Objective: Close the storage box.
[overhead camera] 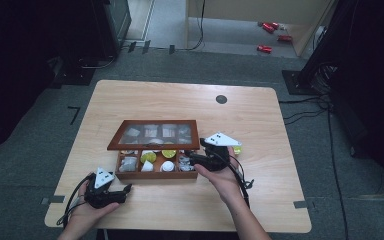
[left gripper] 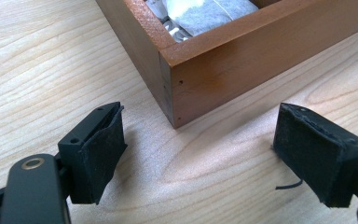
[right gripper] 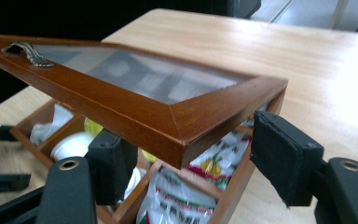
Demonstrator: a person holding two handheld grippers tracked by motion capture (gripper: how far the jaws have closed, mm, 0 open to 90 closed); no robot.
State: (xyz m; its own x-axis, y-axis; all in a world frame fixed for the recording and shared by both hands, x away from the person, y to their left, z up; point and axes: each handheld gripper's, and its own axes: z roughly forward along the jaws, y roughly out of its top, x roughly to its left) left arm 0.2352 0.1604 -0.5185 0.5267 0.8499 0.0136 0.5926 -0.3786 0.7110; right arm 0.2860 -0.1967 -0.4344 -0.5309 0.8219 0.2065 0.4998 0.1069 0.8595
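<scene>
The table (overhead camera: 180,100) is evenly lit from above while its surroundings sink into darkness; the high view is soft, and the box lid's (right gripper: 135,88) glass shows dull reflections.

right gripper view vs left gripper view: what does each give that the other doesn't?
Right gripper view: the glass lid raised at a tilt, its metal handle, printed packets and a white cup in the compartments, and the lid's corner between the open jaws of the right tool.
Left gripper view: an outer corner of the wooden box close up, a grey sachet inside, and the left tool open, nothing between its jaws.
Both: the wooden box and the table.
</scene>
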